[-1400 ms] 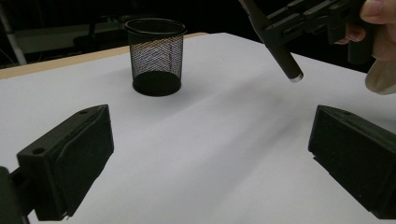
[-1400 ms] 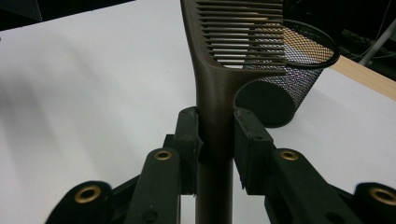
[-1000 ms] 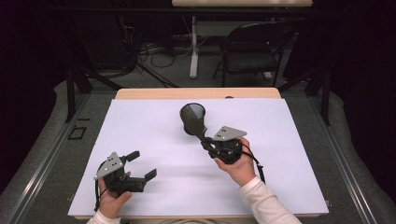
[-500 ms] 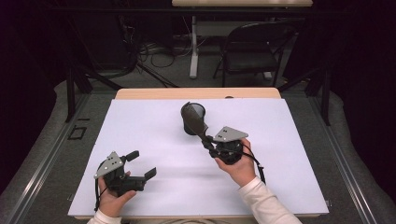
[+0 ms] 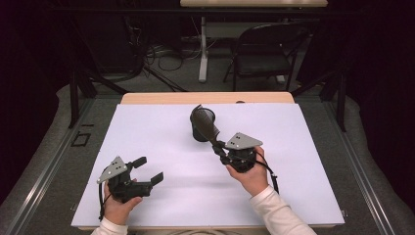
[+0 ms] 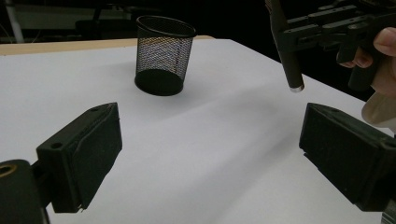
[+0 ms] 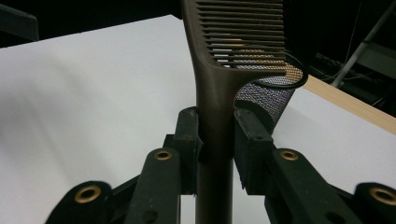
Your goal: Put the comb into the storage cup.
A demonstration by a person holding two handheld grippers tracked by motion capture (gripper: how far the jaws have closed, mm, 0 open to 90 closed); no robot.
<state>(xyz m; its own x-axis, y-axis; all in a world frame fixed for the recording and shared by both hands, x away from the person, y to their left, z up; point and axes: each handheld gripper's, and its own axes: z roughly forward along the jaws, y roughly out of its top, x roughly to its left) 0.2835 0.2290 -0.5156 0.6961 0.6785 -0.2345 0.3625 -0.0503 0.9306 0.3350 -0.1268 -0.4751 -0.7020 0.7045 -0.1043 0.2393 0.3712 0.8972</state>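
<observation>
My right gripper [image 5: 221, 149] is shut on the handle of a dark brown comb [image 5: 213, 137], held above the middle of the white table. The comb's toothed head [image 7: 243, 42] rises up and away, over a black mesh cup [image 5: 197, 135] that stands upright behind it. The pads [image 7: 250, 140] press the handle from both sides. My left gripper [image 5: 148, 170] rests near the front left with nothing between its wide jaws, which have just been closing a little. From the left gripper view [image 6: 210, 154], the cup [image 6: 163, 56] stands ahead and the comb's handle end [image 6: 292, 70] hangs at the upper right.
A white sheet [image 5: 303, 176] covers the table, with a wooden strip [image 5: 161, 98] bare at the far edge. Beyond the table stand a dark folding chair [image 5: 266, 49] and cables on the floor.
</observation>
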